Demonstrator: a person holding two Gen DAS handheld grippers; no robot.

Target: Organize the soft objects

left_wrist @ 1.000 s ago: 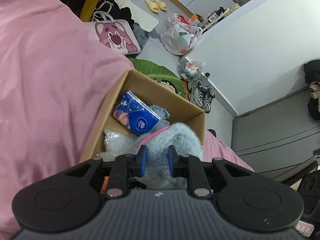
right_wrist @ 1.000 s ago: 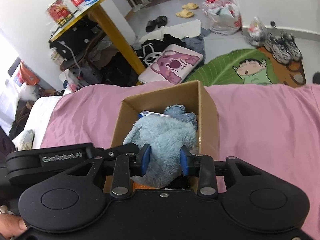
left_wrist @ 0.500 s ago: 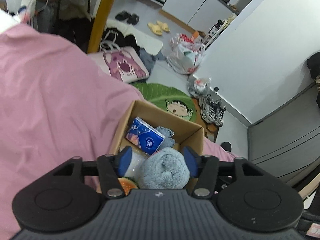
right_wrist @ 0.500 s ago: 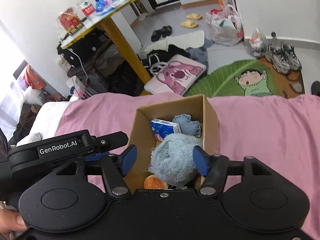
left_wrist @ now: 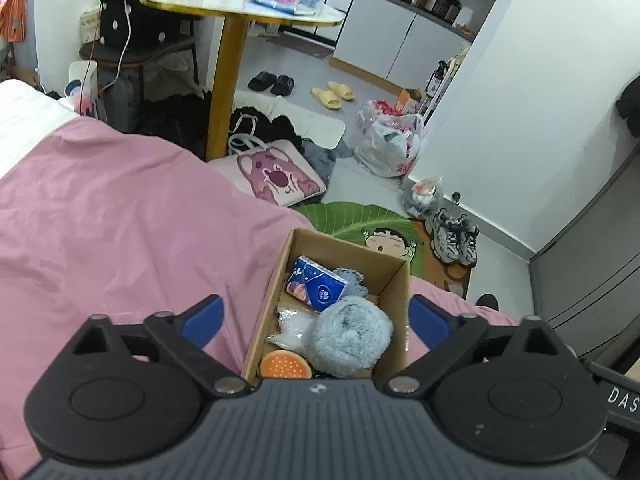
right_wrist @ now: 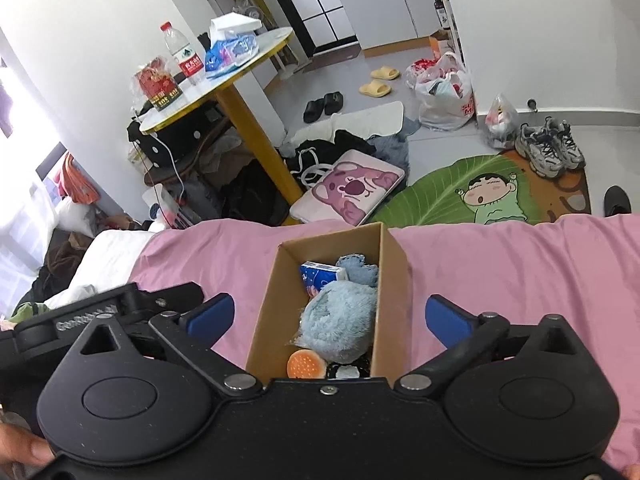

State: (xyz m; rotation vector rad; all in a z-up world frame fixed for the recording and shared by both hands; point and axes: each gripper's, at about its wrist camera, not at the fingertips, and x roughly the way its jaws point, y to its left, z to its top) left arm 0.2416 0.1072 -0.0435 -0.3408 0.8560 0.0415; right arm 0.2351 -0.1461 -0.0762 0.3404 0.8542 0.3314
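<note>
plush toy (left_wrist: 352,336) in cardboard box (right_wrist: 390,256); both grippers' fingers (left_wrist: 200,318) spread above.

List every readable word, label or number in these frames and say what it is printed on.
"DAS": on a dark object at the left wrist view's right edge, cut off.
Embossed lettering on the left gripper's body: too blurred to read.
Red label on the water bottle: too small.
Red packets on the table: unreadable.
Blue tissue pack in the cardboard box: logo only, unreadable.
</note>
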